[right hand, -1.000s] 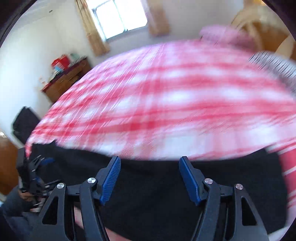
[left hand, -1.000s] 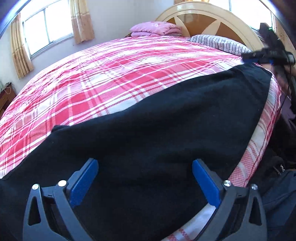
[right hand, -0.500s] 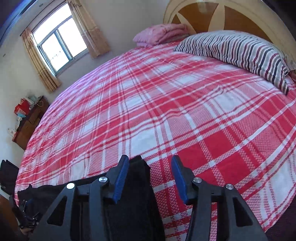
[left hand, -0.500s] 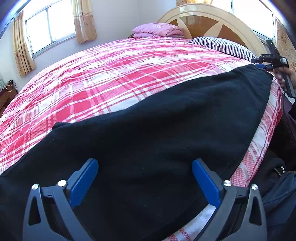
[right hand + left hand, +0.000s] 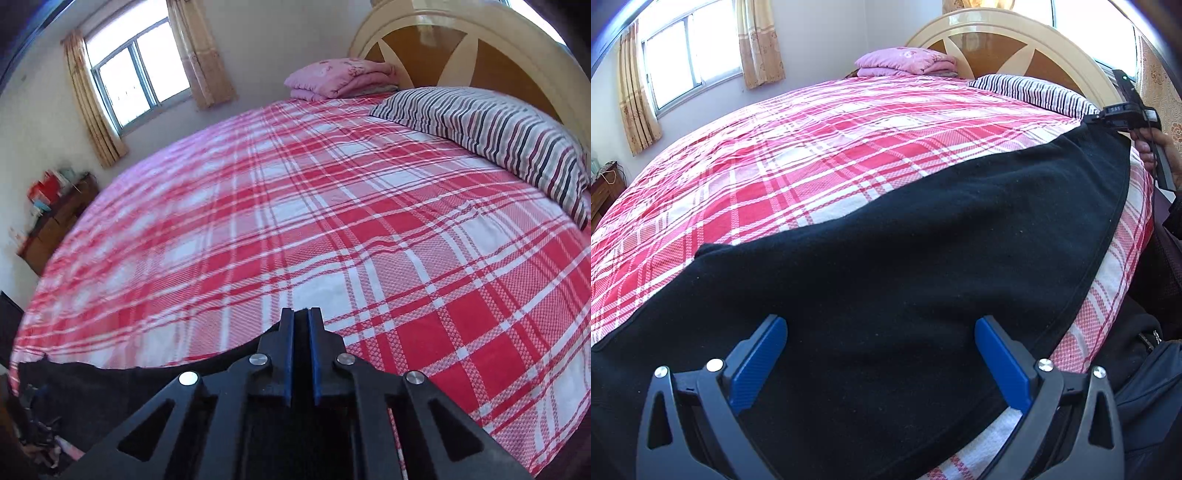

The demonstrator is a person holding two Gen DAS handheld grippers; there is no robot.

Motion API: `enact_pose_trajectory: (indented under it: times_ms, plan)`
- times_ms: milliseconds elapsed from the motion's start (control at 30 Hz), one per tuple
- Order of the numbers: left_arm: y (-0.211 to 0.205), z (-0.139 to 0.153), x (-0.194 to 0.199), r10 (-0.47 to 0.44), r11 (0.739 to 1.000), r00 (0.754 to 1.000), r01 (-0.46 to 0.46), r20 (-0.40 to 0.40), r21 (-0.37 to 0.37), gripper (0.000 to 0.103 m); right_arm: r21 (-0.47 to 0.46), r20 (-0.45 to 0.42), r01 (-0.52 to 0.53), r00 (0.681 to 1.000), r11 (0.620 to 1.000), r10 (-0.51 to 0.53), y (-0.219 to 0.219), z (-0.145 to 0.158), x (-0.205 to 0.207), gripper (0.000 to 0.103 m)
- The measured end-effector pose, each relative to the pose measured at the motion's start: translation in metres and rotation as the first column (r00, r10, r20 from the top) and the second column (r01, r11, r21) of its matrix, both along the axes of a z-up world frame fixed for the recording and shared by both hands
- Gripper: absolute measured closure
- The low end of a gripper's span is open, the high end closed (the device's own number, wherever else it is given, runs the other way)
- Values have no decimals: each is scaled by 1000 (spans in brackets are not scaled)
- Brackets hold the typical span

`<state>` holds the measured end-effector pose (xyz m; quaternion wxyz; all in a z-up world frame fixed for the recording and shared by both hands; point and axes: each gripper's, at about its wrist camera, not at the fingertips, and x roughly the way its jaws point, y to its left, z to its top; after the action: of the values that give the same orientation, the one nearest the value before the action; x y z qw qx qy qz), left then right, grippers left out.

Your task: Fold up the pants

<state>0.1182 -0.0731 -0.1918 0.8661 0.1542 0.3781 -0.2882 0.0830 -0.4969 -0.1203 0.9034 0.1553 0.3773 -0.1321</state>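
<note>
Black pants (image 5: 905, 240) lie spread along the near edge of the red plaid bed (image 5: 812, 155). My left gripper (image 5: 881, 325) hovers over their near part. It is open, both blue pads wide apart with only flat cloth below. In the left wrist view my right gripper (image 5: 1108, 114) sits at the pants' far corner near the pillow, held by a hand (image 5: 1148, 144). In its own view the right gripper (image 5: 302, 314) is closing tight, a thin strip of black cloth pinched between its pads. The rest of the pants (image 5: 110, 380) trails off to the left.
A striped pillow (image 5: 498, 129) and a folded pink blanket (image 5: 340, 79) lie by the cream and brown headboard (image 5: 461, 48). A window with curtains (image 5: 136, 81) and a wooden cabinet (image 5: 55, 225) stand beyond the bed. The person's dark clothing (image 5: 1145, 350) is at the bed's right edge.
My right gripper travelled along the pants to their far corner and its jaws went from wide apart to pinched on the black cloth. The left gripper stayed put and open.
</note>
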Motion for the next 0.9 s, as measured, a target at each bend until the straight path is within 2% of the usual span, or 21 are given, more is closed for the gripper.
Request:
enact_pose_trajectory:
  times_ms: [100,133,167,200,233,333,467,533,600,633,700,733,800,900]
  plan:
    - [0,0,0,1,1000,1000,-1,4,-2,0,-4,-53,7,999,1000,-8,-4,-15,7,95]
    - [1,0,0,1,1000,1000,-1,5,-3,0,19,-33,19,999,1000,-19,-9,-15,3,90]
    - [1,0,0,2,1000,1000,-2,5,-4,0,33,-31,33,999,999,-32,-13,-13,0,83]
    - [1,0,0,3,1000,1000,-3,4,-5,0,27,-40,61,997,998,-60,-16,-10,-3,59]
    - [2,0,0,3,1000,1000,-3,3,-4,0,-3,-49,111,993,994,-111,-21,-5,-10,47]
    - [4,0,-1,6,1000,1000,-6,7,0,0,5,-6,133,991,991,-133,-21,8,-30,47]
    - [8,-1,-3,5,1000,1000,-5,10,2,0,83,64,-6,998,997,1,5,19,-52,46]
    - [9,-2,-3,7,1000,1000,-7,10,0,0,67,53,-86,995,994,82,26,16,-51,46]
    - [8,-2,-3,9,1000,1000,-9,12,2,0,25,-26,-152,988,988,153,47,-1,-41,45]
    - [8,-2,-3,11,1000,1000,-11,13,3,0,10,-62,-155,986,988,156,52,-10,-36,45]
    - [8,-1,-3,12,1000,1000,-12,12,4,0,-93,-30,-144,989,985,142,61,-15,-34,45]
    - [8,0,-3,12,1000,1000,-12,11,7,0,-107,-41,-142,990,984,138,65,-15,-34,45]
    - [9,1,-3,12,1000,1000,-12,17,18,0,-65,-36,-150,988,987,148,63,-7,-38,45]
    - [15,2,-1,25,999,999,-26,26,22,0,28,57,-102,993,994,100,45,9,-56,45]
